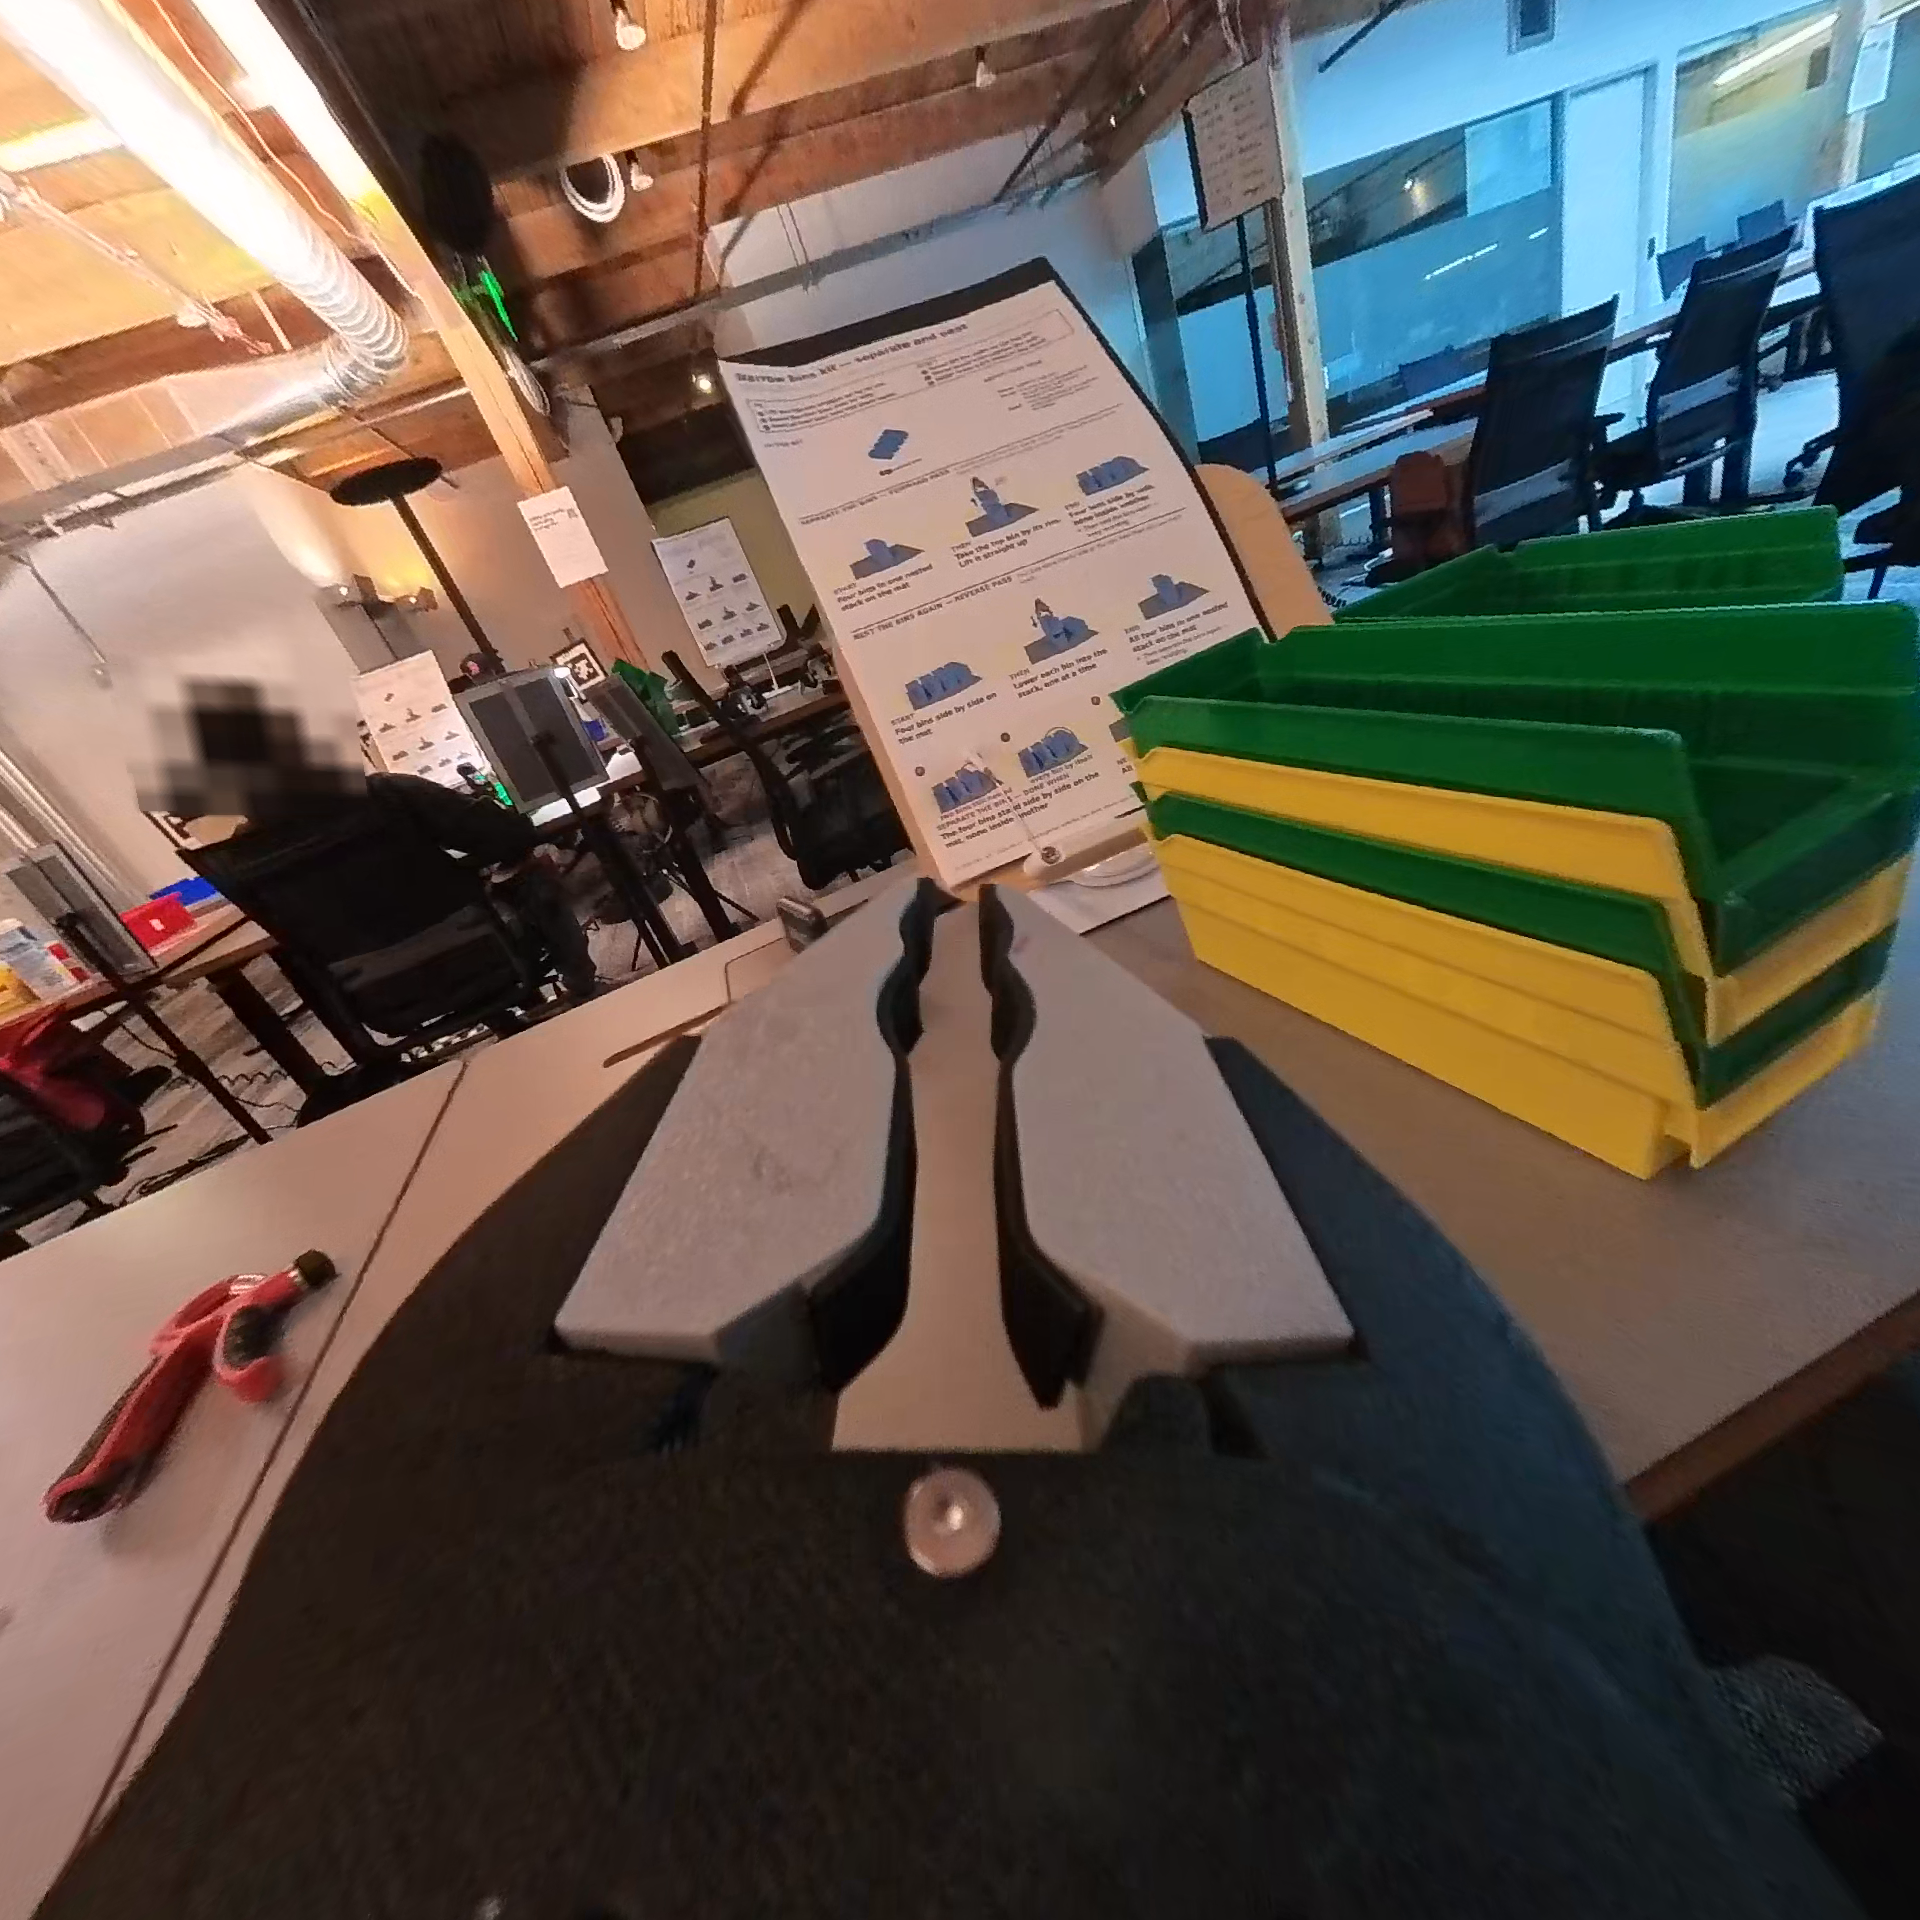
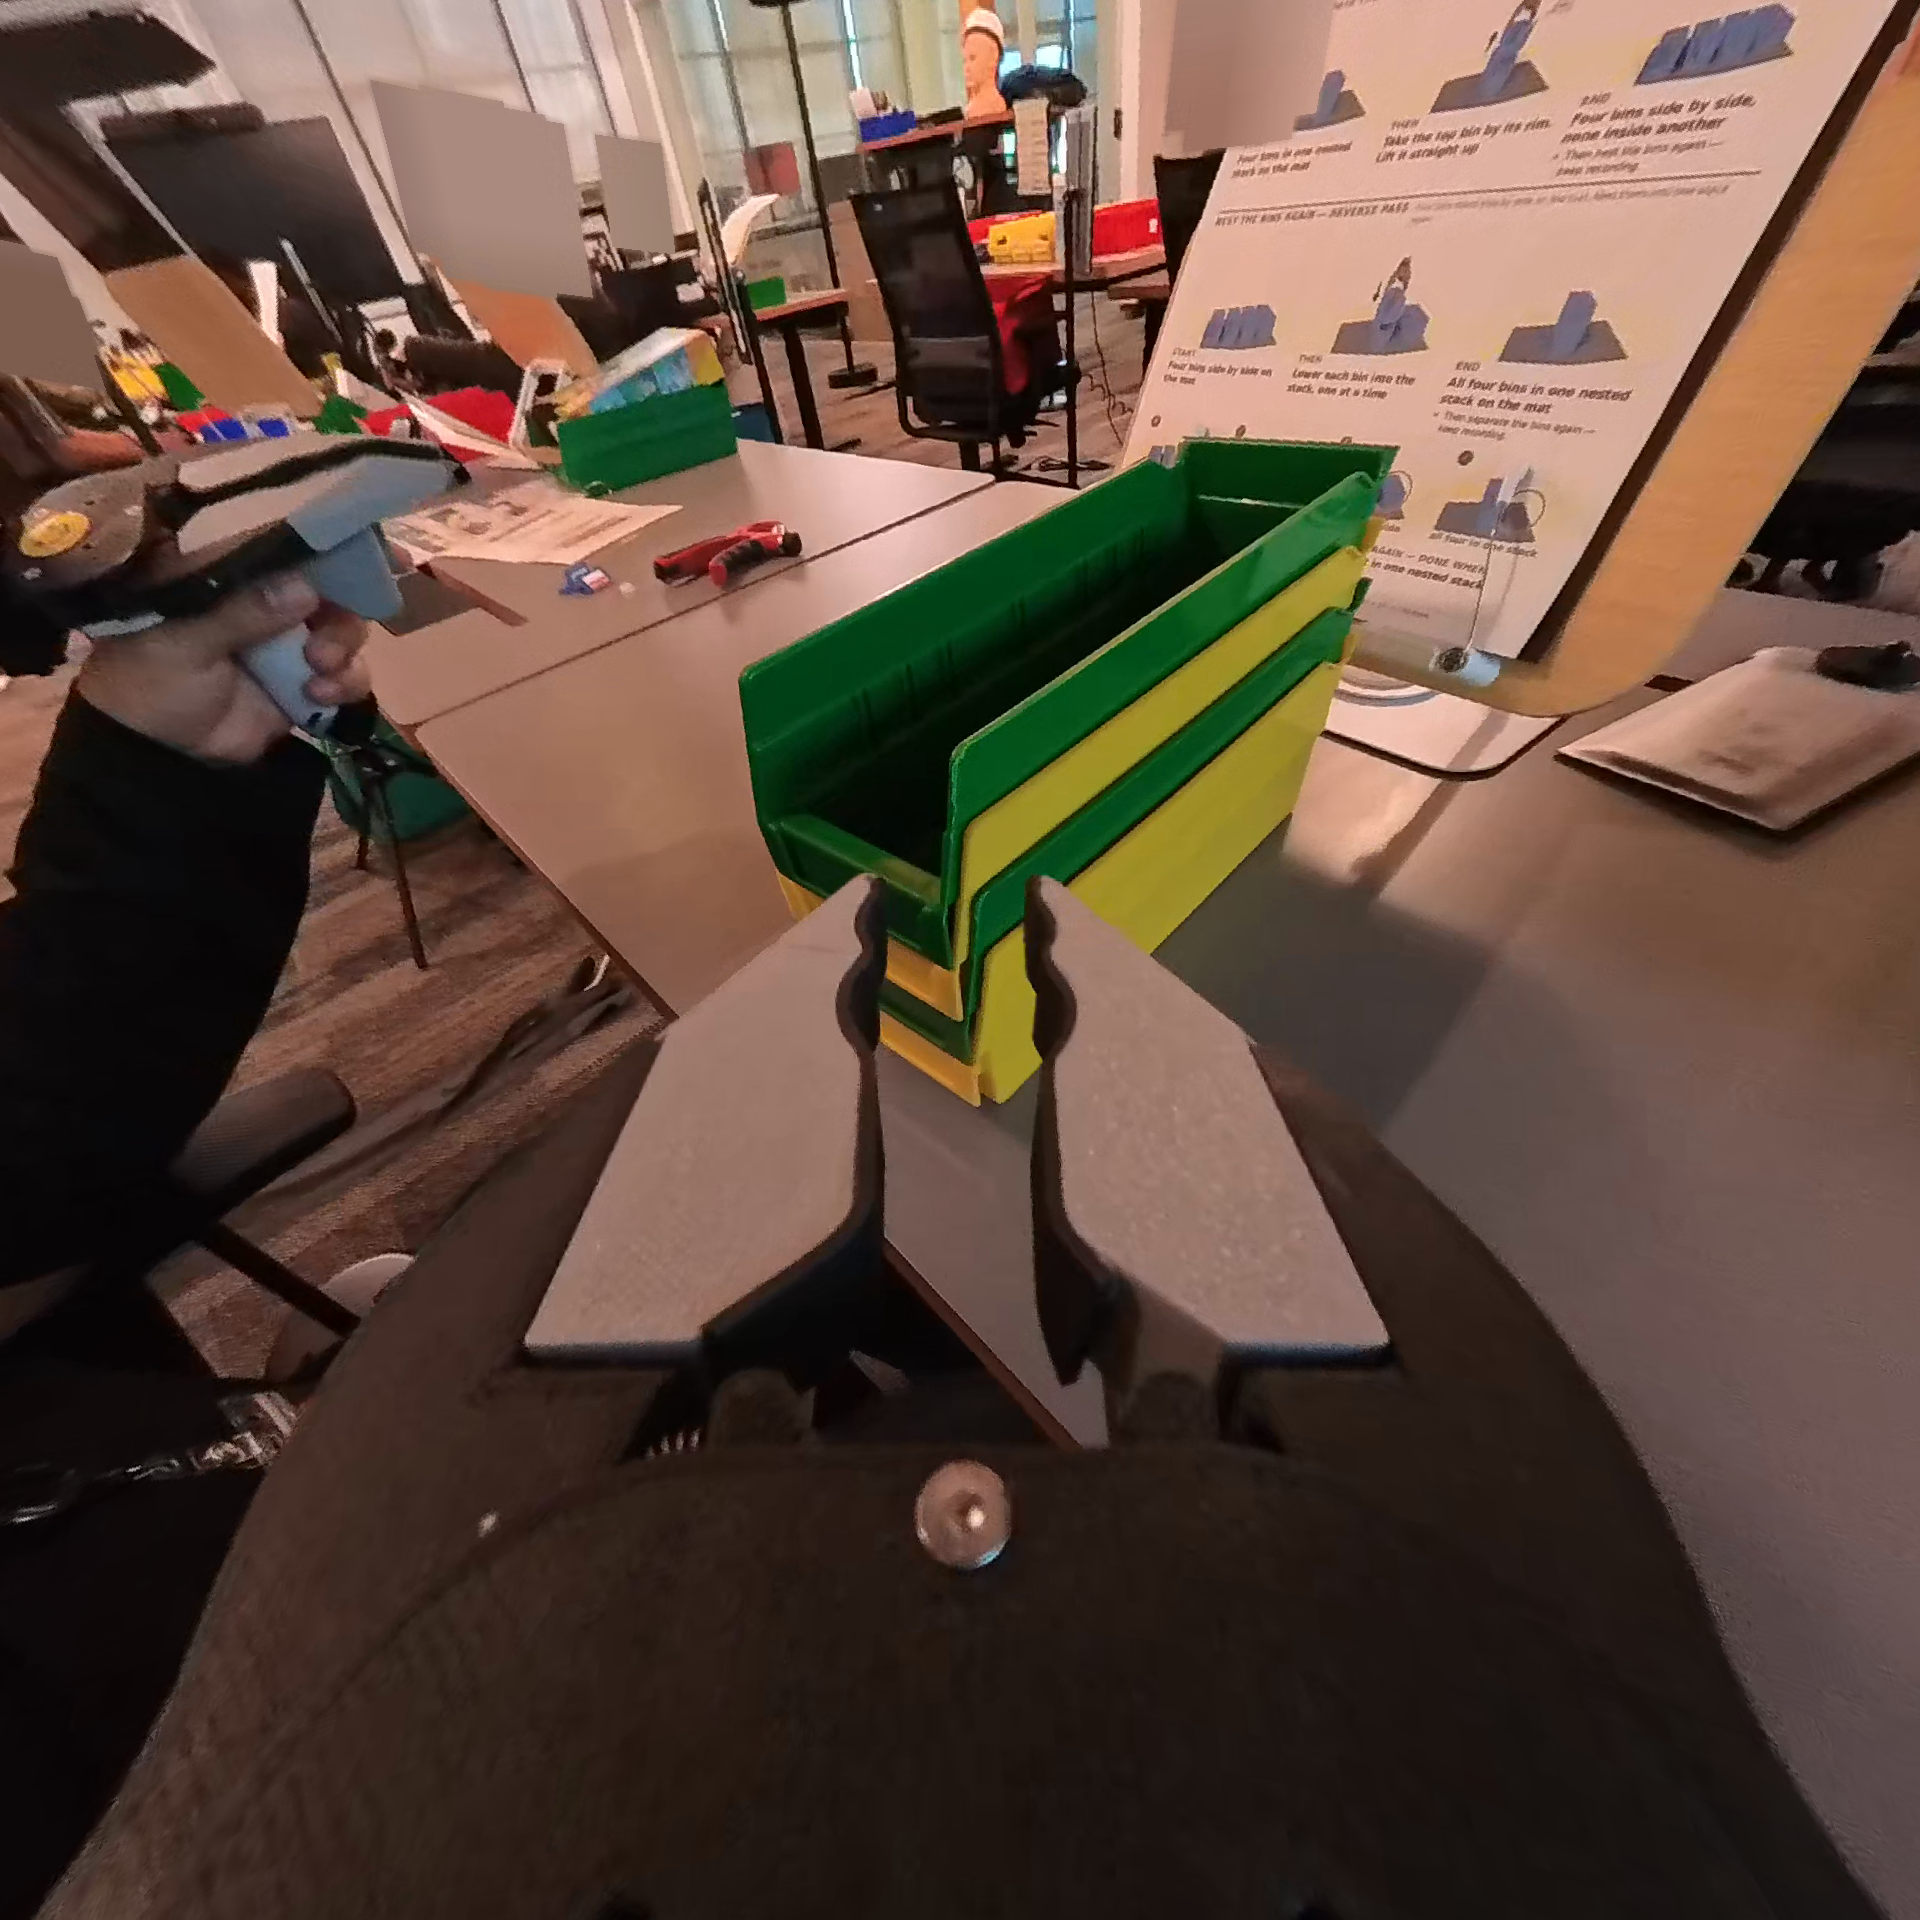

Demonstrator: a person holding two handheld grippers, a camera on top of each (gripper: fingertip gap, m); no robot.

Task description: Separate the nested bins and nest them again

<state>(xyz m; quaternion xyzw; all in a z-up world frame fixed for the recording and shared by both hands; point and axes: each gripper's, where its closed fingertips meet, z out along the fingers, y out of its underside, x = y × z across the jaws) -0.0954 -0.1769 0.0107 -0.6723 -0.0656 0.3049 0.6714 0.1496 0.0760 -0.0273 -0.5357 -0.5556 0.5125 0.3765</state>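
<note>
Facing the stack, the right gripper (image 2: 954, 914) has its fingers parted and empty, while the left gripper (image 1: 958, 902) is nearly closed on nothing. Four nested bins (image 2: 1049, 790) stand near the bench's front edge. Lifting the top green bin (image 2: 862, 717) crooked may drag up the yellow one below.

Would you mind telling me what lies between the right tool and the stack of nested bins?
Only bare grey table: in the right wrist view the open right tool points at the stack of bins.

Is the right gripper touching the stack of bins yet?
Apart. In the right wrist view, bare table shows between the right gripper and the stack of bins.
</note>
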